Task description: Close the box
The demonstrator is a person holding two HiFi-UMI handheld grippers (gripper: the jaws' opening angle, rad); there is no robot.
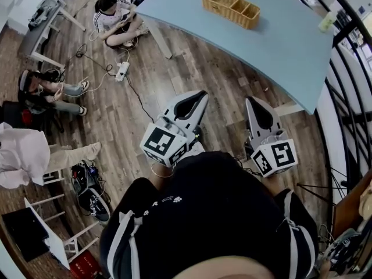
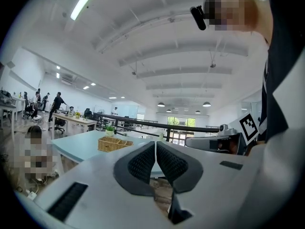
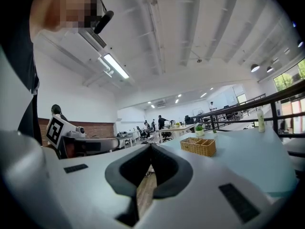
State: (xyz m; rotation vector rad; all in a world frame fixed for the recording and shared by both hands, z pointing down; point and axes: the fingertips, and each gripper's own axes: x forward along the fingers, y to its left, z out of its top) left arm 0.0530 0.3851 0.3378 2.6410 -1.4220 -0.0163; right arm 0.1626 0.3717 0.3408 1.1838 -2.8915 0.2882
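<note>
Between the pads of the left gripper (image 2: 156,145) nothing is caught: its jaws are pressed together and empty, and the right gripper (image 3: 151,147) shows the same, pads meeting with only wooden floor (image 1: 221,86) seen past them. Both point level and toe slightly inward, held close to the person's body. Ahead of the jaws comes a strip of floor, then the near edge of the pale blue table (image 1: 279,45), and well beyond that edge sits the woven box (image 1: 231,7), its top open onto dividers; I cannot make out a lid from here. From the left jaws the box (image 2: 114,143) lies ahead and a little to the left; from the right jaws it (image 3: 198,147) lies ahead and a little to the right, so it sits between the two lines of aim, well apart from both. Its long axis runs crosswise to the approach. Neither hand looks clearly nearer, so I judge both must carry forward over the table before either end can be reached.
</note>
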